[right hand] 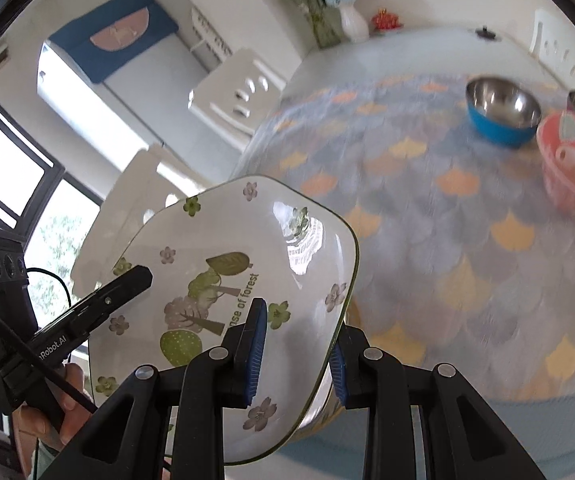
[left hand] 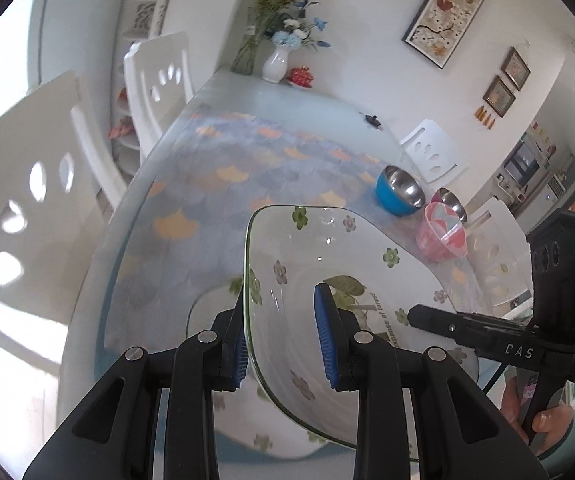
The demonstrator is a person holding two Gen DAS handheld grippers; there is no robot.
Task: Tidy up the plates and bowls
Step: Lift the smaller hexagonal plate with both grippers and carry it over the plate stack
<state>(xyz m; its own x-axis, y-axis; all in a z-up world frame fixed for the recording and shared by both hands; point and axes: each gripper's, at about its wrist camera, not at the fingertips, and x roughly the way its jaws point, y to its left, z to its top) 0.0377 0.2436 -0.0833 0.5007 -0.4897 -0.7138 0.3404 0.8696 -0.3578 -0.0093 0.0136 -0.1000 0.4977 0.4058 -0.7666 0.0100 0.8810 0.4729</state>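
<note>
The plate [left hand: 327, 280] was held above the tabletop [left hand: 215, 168], pinched at opposite rims by the left claw [left hand: 283, 344] and right claw [right hand: 297, 354]. The bowls [right hand: 501, 110] were noted at upper right, nearer the right claw.

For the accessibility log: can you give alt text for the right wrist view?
The right gripper clamps the rim of a white floral plate, held tilted above a patterned table; the left gripper grips its opposite edge. A blue bowl and pink bowl sit beyond.
</note>
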